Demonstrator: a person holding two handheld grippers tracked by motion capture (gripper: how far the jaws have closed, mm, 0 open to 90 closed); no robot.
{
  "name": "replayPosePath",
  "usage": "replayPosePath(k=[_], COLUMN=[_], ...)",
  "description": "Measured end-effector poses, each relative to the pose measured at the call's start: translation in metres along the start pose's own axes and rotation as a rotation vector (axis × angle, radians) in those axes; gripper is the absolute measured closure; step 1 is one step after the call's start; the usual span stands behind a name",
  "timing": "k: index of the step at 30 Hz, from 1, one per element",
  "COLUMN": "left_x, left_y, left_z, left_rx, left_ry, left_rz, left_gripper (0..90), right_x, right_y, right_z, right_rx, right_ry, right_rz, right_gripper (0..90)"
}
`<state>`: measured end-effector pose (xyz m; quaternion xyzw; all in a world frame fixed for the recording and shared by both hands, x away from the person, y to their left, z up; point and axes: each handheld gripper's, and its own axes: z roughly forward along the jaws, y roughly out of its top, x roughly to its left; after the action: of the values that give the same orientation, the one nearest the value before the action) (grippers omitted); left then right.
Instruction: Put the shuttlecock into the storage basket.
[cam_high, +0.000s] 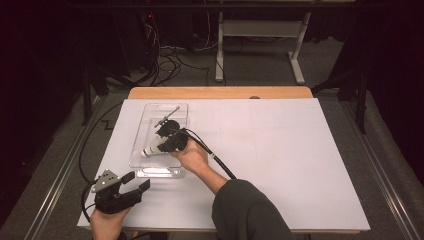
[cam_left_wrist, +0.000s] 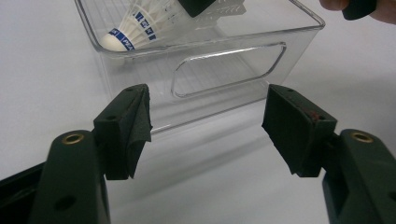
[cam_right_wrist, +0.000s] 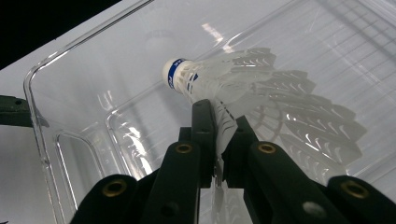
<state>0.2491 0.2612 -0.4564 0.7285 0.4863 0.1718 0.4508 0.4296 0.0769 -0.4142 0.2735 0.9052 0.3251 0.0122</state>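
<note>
Nearest the person, the left tongs (cam_high: 134, 184) rest low over the white tabletop (cam_high: 280, 150), jaws spread wide with nothing between them. Just ahead of those jaws stands the near end wall of a clear plastic bin (cam_left_wrist: 233, 70), with its oval handle cutout facing them; tongs and bin are near but apart.

Farther on, the right tongs (cam_high: 162, 145) reach down into the bin from its right side, held by the person's right hand (cam_high: 192, 156). Their jaws are pinched nearly together on the feather skirt of a white shuttlecock (cam_right_wrist: 219, 88), gripping a feather edge between the pads. The shuttlecock lies tilted inside the bin, its blue-banded cork tip pointing away from the right tongs toward the bin's near end. Beyond the right tongs, at the bin's far end, lies a small thin dark object (cam_high: 167, 118) too small to make out.
</note>
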Motion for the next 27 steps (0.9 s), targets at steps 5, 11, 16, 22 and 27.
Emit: replayPosePath(k=[5, 11, 16, 22, 27], left_x=[-0.0003, -0.0003, -0.0004, -0.0003, -0.0005], left_y=[0.0001, 0.0001, 0.0001, 0.0003, 0.0002], left_z=[-0.0001, -0.0001, -0.0002, -0.0001, -0.0002], left_rx=[-0.001, -0.002, -0.002, -0.001, -0.002], left_ry=[0.000, -0.001, 0.000, 0.000, 0.001], left_rz=[0.001, 0.001, 0.001, 0.002, 0.003], left_gripper=[33.0, 33.0, 33.0, 33.0, 33.0], right_x=[0.0020, 0.0024, 0.0037, 0.0037, 0.0038], right_y=[0.0008, 0.0014, 0.0016, 0.0022, 0.0022], right_z=[0.0024, 0.0041, 0.0034, 0.0011, -0.0008], right_rx=[0.015, 0.031, 0.041, 0.061, 0.075], right_ry=[0.009, 0.038, 0.048, 0.050, 0.053], right_rz=[-0.007, -0.004, -0.013, -0.019, -0.019], right_gripper=[84.9, 79.1, 72.3, 65.3, 62.5])
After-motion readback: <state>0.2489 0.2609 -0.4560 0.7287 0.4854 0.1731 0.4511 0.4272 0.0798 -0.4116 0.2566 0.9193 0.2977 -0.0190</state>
